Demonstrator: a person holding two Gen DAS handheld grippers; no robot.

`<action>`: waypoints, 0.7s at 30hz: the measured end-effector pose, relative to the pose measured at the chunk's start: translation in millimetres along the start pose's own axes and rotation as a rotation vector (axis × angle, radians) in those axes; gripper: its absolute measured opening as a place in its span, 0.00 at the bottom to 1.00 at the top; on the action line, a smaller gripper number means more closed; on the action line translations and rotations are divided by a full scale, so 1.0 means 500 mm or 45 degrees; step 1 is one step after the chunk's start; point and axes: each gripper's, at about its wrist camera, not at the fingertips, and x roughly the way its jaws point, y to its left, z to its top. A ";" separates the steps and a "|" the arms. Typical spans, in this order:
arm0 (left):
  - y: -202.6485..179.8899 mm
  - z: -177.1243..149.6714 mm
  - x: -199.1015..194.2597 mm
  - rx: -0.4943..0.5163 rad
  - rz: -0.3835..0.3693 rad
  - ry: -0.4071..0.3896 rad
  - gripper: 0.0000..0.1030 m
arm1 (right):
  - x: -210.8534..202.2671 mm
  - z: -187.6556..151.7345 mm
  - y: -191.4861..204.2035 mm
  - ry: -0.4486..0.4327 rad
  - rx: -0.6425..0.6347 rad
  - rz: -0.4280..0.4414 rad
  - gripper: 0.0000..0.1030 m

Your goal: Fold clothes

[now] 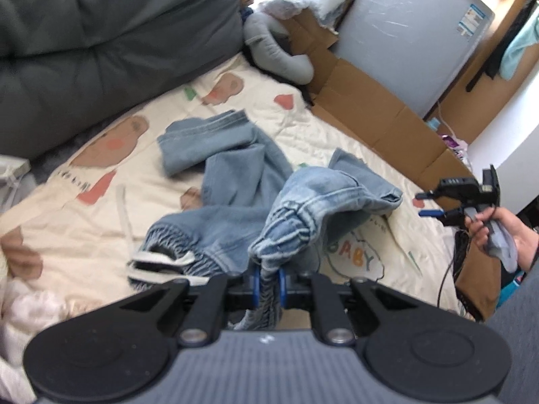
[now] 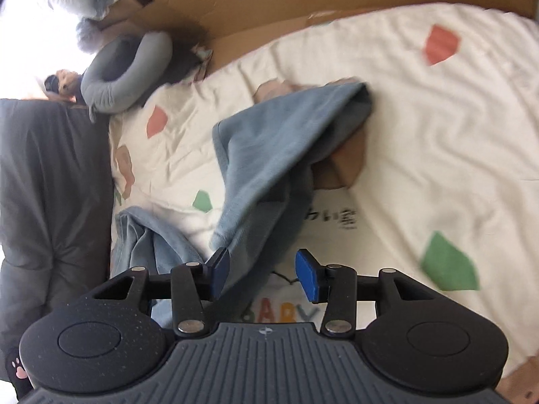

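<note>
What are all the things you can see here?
jeans: one, light blue, crumpled on the blanket, waistband pinched in the left tool
blanket: one, cream with coloured patches, spread underneath
sofa cushion: one, dark grey, behind the blanket
neck pillow: one, grey, by the cardboard
cardboard: brown, flattened, along the blanket's edge
fridge: one, silver-grey, in the corner
left tool: black with blue pads, shut on the jeans
right tool: black with blue pads, open
hand: one, holding the right tool
</note>
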 end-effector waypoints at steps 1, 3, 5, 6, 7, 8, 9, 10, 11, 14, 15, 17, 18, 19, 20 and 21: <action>0.003 -0.006 -0.001 -0.005 0.006 0.008 0.10 | 0.015 0.004 0.006 0.006 0.004 0.007 0.49; 0.010 -0.017 -0.003 -0.015 0.017 0.023 0.10 | 0.047 0.015 0.012 0.025 0.018 0.014 0.51; 0.015 -0.024 -0.003 -0.020 0.024 0.033 0.10 | 0.085 0.024 0.009 0.045 0.044 -0.009 0.62; 0.018 -0.027 -0.003 -0.022 0.027 0.038 0.10 | 0.105 0.027 0.004 0.057 0.056 -0.018 0.63; 0.020 -0.030 -0.003 -0.023 0.030 0.043 0.10 | 0.126 0.029 -0.001 0.069 0.068 -0.026 0.65; 0.022 -0.032 -0.002 -0.023 0.033 0.048 0.10 | 0.142 0.030 -0.003 0.076 0.077 -0.015 0.65; 0.024 -0.034 -0.001 -0.024 0.035 0.053 0.09 | 0.156 0.030 -0.005 0.082 0.086 0.003 0.65; 0.026 -0.036 0.000 -0.026 0.038 0.058 0.09 | 0.170 0.031 -0.006 0.088 0.096 0.021 0.65; 0.029 -0.038 0.002 -0.031 0.040 0.061 0.09 | 0.177 0.029 -0.001 0.092 0.083 0.046 0.65; 0.035 -0.043 0.007 -0.044 0.043 0.070 0.09 | 0.190 0.022 0.028 0.108 -0.011 0.110 0.66; 0.037 -0.045 0.008 -0.048 0.042 0.073 0.09 | 0.193 0.014 0.045 0.128 -0.084 0.102 0.69; 0.039 -0.048 0.012 -0.053 0.040 0.079 0.09 | 0.201 -0.007 0.080 0.176 -0.241 0.059 0.76; 0.040 -0.050 0.014 -0.056 0.039 0.081 0.09 | 0.208 -0.020 0.095 0.201 -0.319 0.020 0.76; 0.041 -0.051 0.014 -0.058 0.039 0.081 0.09 | 0.216 -0.035 0.108 0.225 -0.394 -0.022 0.76; 0.041 -0.052 0.015 -0.061 0.038 0.078 0.09 | 0.224 -0.048 0.117 0.244 -0.449 -0.058 0.76; 0.042 -0.053 0.015 -0.063 0.038 0.075 0.09 | 0.231 -0.060 0.124 0.260 -0.497 -0.091 0.76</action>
